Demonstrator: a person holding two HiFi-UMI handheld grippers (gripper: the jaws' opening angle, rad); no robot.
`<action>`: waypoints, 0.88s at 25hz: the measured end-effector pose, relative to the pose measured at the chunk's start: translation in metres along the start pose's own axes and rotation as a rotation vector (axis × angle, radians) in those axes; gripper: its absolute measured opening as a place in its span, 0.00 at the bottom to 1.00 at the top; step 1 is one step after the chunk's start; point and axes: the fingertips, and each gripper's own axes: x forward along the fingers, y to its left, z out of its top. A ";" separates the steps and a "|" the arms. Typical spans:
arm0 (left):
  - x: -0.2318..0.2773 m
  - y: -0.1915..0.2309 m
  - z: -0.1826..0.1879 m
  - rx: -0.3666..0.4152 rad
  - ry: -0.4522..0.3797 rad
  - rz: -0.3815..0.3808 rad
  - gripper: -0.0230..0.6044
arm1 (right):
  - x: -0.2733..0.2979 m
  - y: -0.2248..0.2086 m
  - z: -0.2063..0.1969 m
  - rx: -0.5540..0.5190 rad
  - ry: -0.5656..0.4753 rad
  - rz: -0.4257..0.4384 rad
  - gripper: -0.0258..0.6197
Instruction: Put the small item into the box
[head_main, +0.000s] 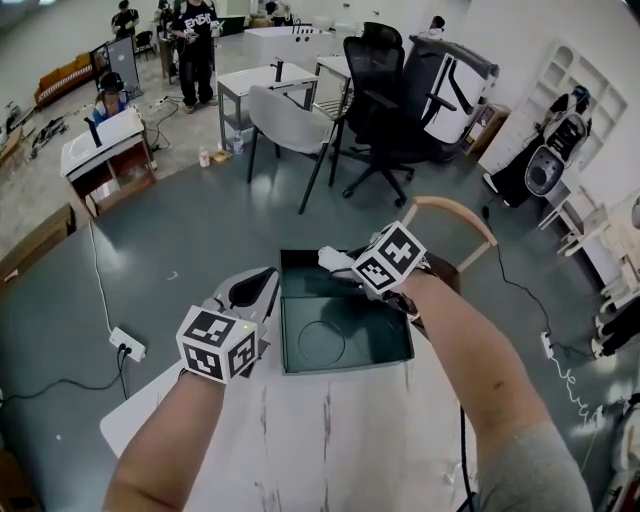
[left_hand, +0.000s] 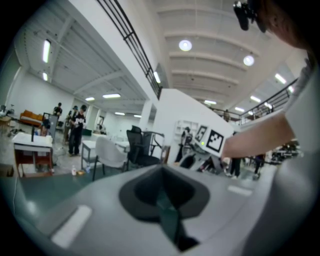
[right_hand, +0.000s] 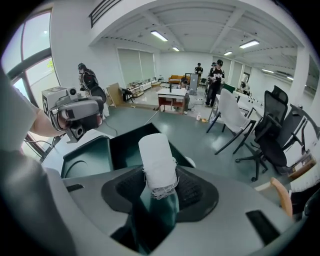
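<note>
Grey-green floor (head_main: 200, 240), white walls (right_hand: 70, 35), ceiling strip lights (right_hand: 159, 35) — black office chair (head_main: 378, 70), white tables (head_main: 255, 78) beyond

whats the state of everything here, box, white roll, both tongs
box: open at the top, nothing inside, at the table's far edge
white roll: gripped by its frayed end, sticking out over the box's far edge, not yet inside
right tongs: shut on the white roll
left tongs: jaws together, nothing between them, beside the box
</note>
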 end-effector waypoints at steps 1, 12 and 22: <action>0.000 0.000 -0.001 0.000 0.000 -0.002 0.05 | 0.003 0.000 -0.001 -0.003 0.014 0.000 0.31; 0.003 -0.003 -0.004 0.004 -0.004 -0.013 0.05 | 0.023 -0.006 -0.015 -0.019 0.112 -0.006 0.32; -0.001 0.000 -0.008 -0.006 -0.006 -0.013 0.05 | 0.037 -0.006 -0.022 0.005 0.163 -0.009 0.35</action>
